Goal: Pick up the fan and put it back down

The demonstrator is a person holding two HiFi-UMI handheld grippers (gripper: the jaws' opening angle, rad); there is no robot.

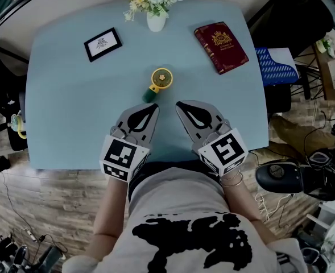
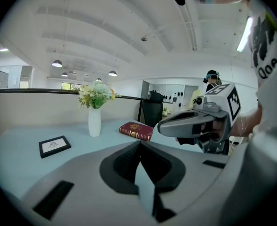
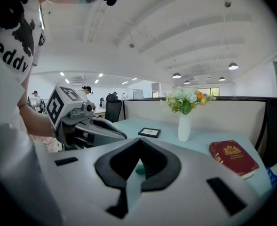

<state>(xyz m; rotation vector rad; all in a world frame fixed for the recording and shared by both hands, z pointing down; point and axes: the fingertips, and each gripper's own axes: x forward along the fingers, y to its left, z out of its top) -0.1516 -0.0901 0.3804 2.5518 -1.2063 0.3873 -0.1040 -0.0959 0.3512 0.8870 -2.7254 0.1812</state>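
Observation:
A small yellow fan with a green base lies on the blue table, just beyond both grippers. My left gripper hovers over the table's near edge with its tips below and left of the fan, jaws shut and empty. Beside it, my right gripper is also shut on nothing, its tips below and right of the fan. In the left gripper view the jaws meet and the fan is hidden behind them. Through the closed jaws of the right gripper view, a speck of green fan shows.
A white vase of flowers stands at the table's far edge. To its left lies a black picture frame, to its right a red book. A blue chair and cables sit off the table's right side.

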